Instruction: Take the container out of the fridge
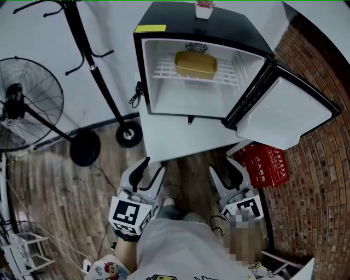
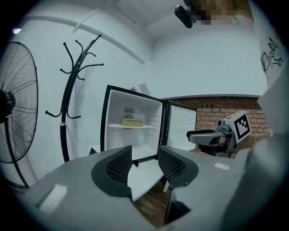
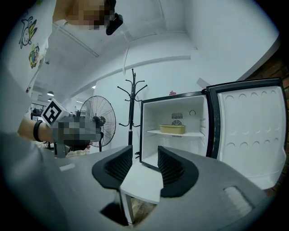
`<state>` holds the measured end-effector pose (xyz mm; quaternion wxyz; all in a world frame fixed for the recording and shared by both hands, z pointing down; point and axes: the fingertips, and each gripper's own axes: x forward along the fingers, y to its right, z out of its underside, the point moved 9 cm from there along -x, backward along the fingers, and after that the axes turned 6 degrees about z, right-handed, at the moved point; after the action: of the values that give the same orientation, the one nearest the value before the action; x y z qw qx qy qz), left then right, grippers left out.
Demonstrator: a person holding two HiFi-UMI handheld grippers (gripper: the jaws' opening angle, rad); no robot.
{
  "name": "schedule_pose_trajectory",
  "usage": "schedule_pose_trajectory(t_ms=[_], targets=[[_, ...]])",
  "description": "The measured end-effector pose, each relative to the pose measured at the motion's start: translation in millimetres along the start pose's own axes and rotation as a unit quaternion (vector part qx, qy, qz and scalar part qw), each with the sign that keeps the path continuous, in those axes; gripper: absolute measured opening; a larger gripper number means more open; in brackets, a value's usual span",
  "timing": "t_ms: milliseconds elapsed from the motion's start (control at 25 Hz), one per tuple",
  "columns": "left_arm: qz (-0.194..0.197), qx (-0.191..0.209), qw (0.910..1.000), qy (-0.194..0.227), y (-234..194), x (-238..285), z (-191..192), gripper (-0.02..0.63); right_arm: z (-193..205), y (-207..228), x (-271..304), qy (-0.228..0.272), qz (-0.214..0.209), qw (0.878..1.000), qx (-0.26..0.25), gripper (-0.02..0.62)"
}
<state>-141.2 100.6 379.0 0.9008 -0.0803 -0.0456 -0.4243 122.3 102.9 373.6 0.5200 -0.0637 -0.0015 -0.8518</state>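
A yellow lidded container (image 1: 195,64) lies on the wire shelf of a small black fridge (image 1: 164,16) whose door (image 1: 284,112) hangs wide open to the right. It also shows in the left gripper view as the container (image 2: 132,122) and in the right gripper view as the container (image 3: 172,129). My left gripper (image 1: 153,168) (image 2: 144,162) and right gripper (image 1: 225,169) (image 3: 145,164) are side by side well short of the fridge, pointing at it. Both are open with nothing between the jaws.
The fridge stands on a low white table (image 1: 175,136). A black coat stand (image 1: 98,71) and a floor fan (image 1: 27,104) are to the left, a red box (image 1: 268,164) on the floor to the right, by a brick wall (image 1: 322,180). A small pot (image 1: 204,8) sits on the fridge.
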Motion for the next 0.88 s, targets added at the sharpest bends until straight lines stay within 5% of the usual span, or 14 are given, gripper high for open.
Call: schedule_pose_trajectory(t_ms=[560, 880], targets=[[0.01, -0.017, 0.9994, -0.03, -21, 32, -1, 0.213, 3, 20, 28, -0.013, 0.009, 1.0, 0.008, 0.21], [-0.004, -0.008, 0.9999, -0.005, -38, 81, -23, 0.219, -11, 63, 74, 0.006, -0.008, 1.0, -0.006, 0.212]])
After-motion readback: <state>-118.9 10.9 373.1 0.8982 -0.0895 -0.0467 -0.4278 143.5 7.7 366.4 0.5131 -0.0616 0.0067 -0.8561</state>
